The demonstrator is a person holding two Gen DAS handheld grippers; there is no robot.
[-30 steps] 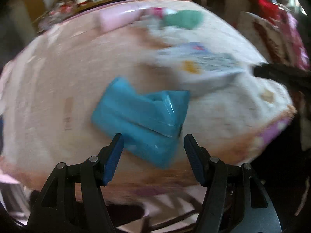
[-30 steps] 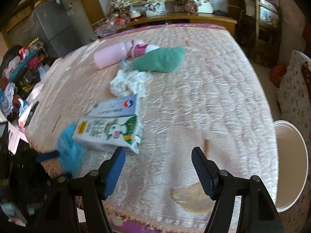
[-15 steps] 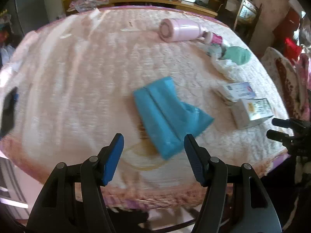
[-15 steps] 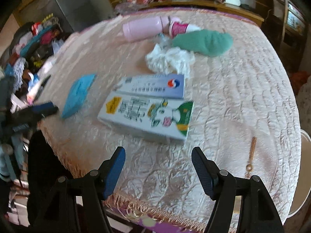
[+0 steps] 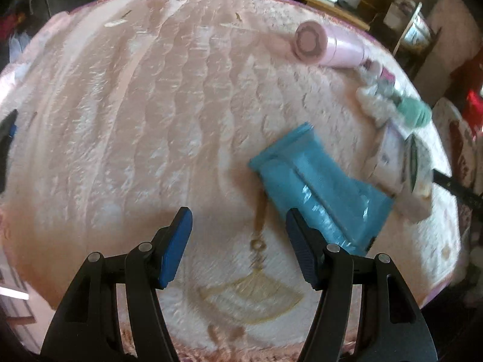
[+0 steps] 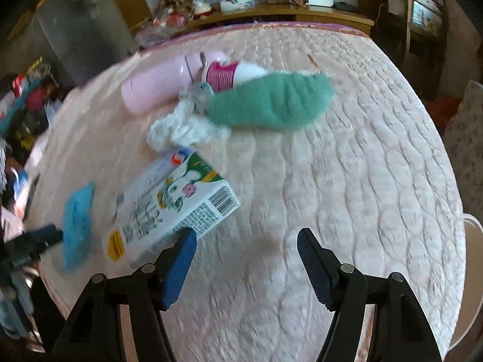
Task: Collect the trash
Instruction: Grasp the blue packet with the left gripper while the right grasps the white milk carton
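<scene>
On the pink quilted cover lies a flat blue plastic bag. My left gripper hovers open over bare cloth, the bag just right of its right finger. A milk carton lies on its side, with a second box behind it. My right gripper is open and empty, its left finger by the carton's near corner. Beyond sit a crumpled white tissue, a green sock and a pink bottle. The blue bag and the left gripper show at the left.
A white bin stands off the cover's right edge. A dark flat object lies at the left edge. A wooden shelf with photos runs behind. The cartons, tissue and bottle line the right side.
The left gripper has slid left, so the blue bag went from between its fingers to beside the right one. The right gripper came in closer to the milk carton.
</scene>
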